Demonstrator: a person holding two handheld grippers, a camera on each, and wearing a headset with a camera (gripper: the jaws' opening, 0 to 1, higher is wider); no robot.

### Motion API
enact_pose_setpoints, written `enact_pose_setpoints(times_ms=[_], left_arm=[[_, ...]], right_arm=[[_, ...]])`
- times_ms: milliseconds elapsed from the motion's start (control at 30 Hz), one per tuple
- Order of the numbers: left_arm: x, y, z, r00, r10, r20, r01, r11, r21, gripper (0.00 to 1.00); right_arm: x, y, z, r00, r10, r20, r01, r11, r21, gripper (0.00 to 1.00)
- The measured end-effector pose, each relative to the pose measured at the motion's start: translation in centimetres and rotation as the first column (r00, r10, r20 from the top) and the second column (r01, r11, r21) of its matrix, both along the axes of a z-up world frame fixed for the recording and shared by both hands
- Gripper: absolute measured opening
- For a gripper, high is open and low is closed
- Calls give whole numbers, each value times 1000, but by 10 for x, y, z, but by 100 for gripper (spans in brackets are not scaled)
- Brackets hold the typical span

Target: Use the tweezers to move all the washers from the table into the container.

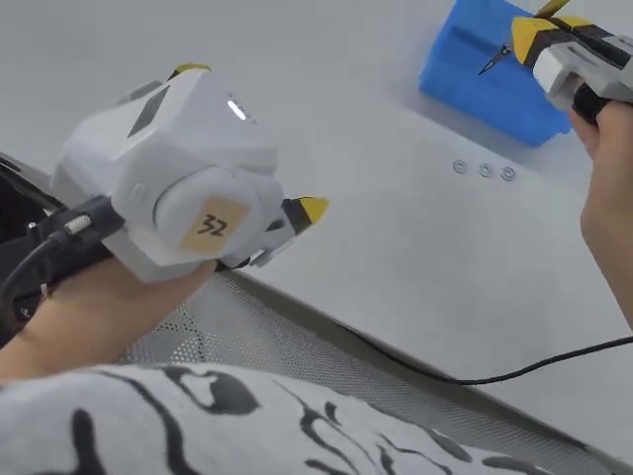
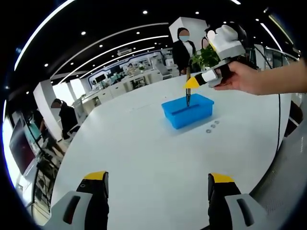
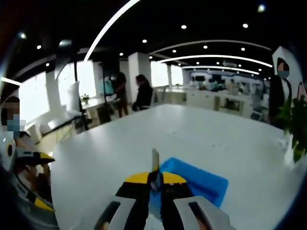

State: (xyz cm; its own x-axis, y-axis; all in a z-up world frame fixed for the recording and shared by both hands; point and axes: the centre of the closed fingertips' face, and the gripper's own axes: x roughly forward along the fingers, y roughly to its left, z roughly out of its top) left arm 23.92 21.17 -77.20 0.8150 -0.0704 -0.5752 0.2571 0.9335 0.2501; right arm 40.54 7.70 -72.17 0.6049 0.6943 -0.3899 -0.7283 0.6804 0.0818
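Right tool (image 1: 531,38), clamped on the tweezers (image 1: 494,61), hangs tips-down over the blue container (image 1: 465,84); three washers (image 1: 484,170) lie in a row on the table (image 1: 376,257) just beside its near wall, nearest this hand; left tool (image 2: 156,187), jaws apart, well away.

Three small silver washers (image 1: 485,170), flat in a row, near 6 o'clock of open blue rectangular container (image 1: 490,89). Dark tweezers (image 1: 495,61), tilted, tip pointing to 7 o'clock over container.
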Motion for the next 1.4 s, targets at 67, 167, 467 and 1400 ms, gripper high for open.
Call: enact_pose_setpoints(times_ms=[67, 167, 467, 1400], left_arm=[[0, 0, 0, 1000, 0, 2, 0, 1000, 2, 87], [0, -2, 0, 1000, -8, 1, 8, 1000, -6, 88], [0, -1, -1, 1000, -8, 1, 8, 1000, 4, 88], [-1, -1, -2, 1000, -8, -9, 8, 1000, 12, 87]], right_arm=[[-2, -2, -4, 1000, 0, -9, 0, 1000, 8, 4], [-15, -6, -10, 999, -11, -39, 12, 1000, 25, 4], [-33, -20, -54, 994, -17, -106, 12, 999, -50, 4], [-46, -24, -79, 991, -16, -130, 0, 993, -122, 4]])
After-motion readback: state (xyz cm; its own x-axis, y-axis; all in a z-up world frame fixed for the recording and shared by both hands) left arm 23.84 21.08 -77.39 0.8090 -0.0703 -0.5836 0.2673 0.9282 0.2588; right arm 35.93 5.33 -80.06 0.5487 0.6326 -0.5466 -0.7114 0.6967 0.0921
